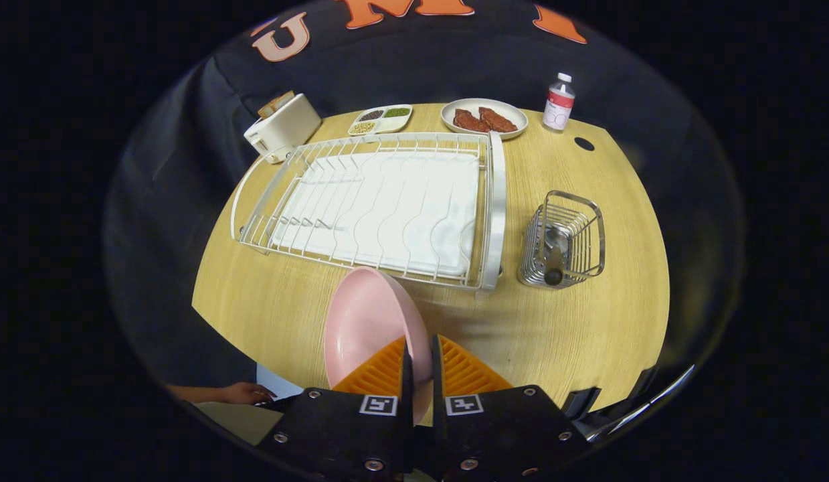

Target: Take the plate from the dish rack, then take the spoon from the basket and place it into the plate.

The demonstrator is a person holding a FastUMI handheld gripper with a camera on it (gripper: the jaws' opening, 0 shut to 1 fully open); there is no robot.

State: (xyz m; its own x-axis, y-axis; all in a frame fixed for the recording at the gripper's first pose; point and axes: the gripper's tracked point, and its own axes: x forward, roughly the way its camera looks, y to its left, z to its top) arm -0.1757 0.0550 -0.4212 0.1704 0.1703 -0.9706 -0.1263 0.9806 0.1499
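My gripper [419, 355] is shut on the rim of a pink plate [367, 328], which stands on edge between the fingers and hangs above the wooden table [575, 335], in front of the white wire dish rack [381, 207]. The rack holds no dishes. To the right of the rack stands a metal wire basket [565, 239] with a spoon [555, 251] leaning inside it, handle end toward me.
Beyond the rack stand a white toaster [282, 126], a divided tray of grains [381, 119], a plate of reddish meat [484, 118] and a small bottle [559, 102]. A person's hand [243, 393] rests at the table's near left edge.
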